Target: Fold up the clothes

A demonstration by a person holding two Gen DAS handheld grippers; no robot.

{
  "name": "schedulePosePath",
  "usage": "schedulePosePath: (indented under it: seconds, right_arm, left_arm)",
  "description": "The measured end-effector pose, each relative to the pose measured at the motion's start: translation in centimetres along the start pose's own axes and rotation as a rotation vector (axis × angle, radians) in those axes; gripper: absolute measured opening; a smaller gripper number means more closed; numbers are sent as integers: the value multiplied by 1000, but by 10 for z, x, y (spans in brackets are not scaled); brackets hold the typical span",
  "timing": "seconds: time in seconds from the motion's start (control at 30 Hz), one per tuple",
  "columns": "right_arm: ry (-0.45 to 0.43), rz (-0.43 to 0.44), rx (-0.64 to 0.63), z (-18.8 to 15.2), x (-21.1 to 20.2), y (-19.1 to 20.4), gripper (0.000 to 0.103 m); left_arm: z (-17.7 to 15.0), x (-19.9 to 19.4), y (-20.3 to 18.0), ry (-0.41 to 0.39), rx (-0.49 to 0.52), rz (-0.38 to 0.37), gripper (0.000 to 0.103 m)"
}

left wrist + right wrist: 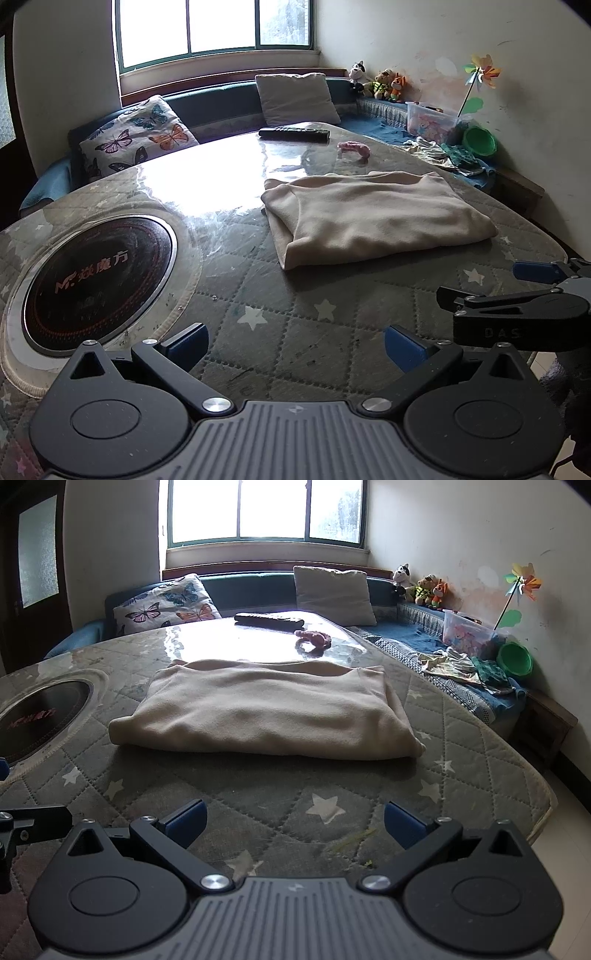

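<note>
A beige garment (373, 214) lies folded into a flat rectangle on the quilted star-patterned table cover (280, 317). It also shows in the right wrist view (266, 709), straight ahead. My left gripper (295, 347) is open and empty, low over the table, with the garment ahead and to the right. My right gripper (295, 823) is open and empty, just in front of the garment's near edge. The right gripper also shows at the right edge of the left wrist view (524, 291).
A round black induction hob (92, 280) is set into the table at the left. A black remote (293, 133) and a pink toy (354, 148) lie at the far end. Cushions, plush toys, a plastic box (432, 120) and loose clothes (447, 155) sit on the bench behind.
</note>
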State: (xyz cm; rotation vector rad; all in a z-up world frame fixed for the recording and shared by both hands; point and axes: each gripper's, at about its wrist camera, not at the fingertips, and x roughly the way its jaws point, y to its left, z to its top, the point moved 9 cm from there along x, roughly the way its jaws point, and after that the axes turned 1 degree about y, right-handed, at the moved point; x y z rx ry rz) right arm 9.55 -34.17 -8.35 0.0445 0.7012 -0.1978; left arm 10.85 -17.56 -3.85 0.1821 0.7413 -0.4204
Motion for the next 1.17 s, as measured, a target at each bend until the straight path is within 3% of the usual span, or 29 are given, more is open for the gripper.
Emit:
schedulePosePath:
  seconds: [1.17]
  right_arm:
    - [26, 1, 8, 0, 15, 3, 103]
  left_arm:
    - [1, 20, 6, 25, -4, 6, 103]
